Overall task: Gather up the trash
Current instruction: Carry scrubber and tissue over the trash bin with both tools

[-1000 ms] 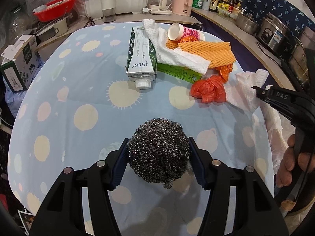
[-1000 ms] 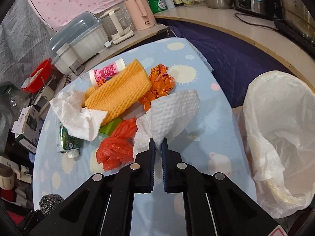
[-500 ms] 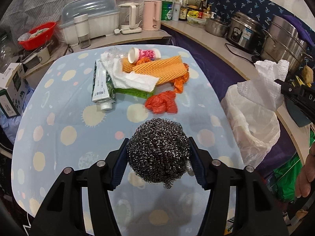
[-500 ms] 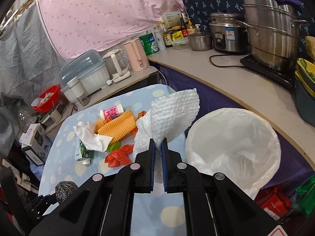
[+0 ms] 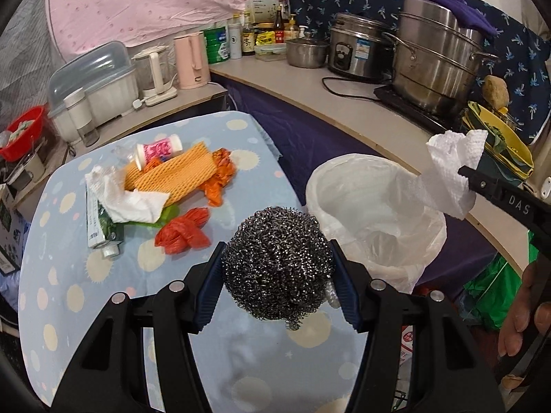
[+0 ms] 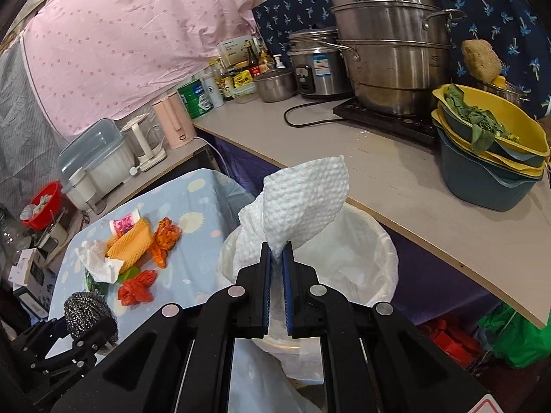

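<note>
The left gripper (image 5: 279,268) clamped one steel scourer (image 5: 277,261); the right gripper (image 6: 276,254) pinched one paper towel (image 6: 303,196) above the lined bin (image 6: 378,261) (two orange bags (image 5: 182,232) lay on the table (image 5: 62,275)).

place: home kitchen | signs: steamer pot (image 6: 389,48), rice cooker (image 5: 358,48), kettle (image 5: 191,60), condiment bottles (image 5: 261,36)

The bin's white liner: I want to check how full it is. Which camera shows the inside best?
The left wrist view: the bin liner opens toward the camera, unobstructed, showing only crumpled plastic inside. In the right wrist view the liner is partly hidden behind the paper towel pinched in the right gripper.
</note>
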Action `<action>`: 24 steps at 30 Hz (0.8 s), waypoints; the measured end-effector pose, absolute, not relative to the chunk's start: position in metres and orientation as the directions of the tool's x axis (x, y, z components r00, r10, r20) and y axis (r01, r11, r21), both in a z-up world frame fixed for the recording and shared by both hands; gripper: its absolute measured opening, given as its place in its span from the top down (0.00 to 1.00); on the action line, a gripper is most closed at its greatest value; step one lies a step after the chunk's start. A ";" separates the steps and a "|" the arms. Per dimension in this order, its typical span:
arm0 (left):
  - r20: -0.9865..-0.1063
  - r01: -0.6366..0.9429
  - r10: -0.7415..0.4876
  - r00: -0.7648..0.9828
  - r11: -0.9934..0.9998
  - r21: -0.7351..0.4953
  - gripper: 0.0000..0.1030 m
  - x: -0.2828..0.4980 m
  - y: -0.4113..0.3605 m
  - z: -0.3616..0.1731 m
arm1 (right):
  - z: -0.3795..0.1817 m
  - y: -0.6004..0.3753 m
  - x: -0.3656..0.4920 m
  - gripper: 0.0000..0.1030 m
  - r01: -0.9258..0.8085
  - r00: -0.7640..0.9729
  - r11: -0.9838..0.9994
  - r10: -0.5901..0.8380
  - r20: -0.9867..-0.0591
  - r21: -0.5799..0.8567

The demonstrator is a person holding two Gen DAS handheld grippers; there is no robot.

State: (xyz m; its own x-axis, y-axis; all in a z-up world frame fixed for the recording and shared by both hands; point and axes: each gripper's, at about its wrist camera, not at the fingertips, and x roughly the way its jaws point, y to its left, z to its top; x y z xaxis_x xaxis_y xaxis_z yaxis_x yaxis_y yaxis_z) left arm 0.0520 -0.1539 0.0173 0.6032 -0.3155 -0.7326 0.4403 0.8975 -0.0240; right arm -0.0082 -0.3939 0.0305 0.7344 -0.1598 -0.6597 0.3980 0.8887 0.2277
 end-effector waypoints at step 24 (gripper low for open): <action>-0.724 0.544 -0.377 0.578 0.839 -0.002 0.46 0.094 -0.278 0.004 | -0.012 -0.443 0.030 0.88 0.454 0.696 0.843 -0.134 -0.706 0.288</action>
State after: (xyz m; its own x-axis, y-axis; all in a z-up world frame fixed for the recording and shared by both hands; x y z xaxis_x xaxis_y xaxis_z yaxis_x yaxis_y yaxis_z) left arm 0.0936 -0.2782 0.0036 0.5779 -0.3767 -0.7240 0.5441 0.8390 -0.0021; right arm 0.0298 -0.4427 -0.0121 0.6956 -0.1339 -0.7059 0.4542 0.8432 0.2876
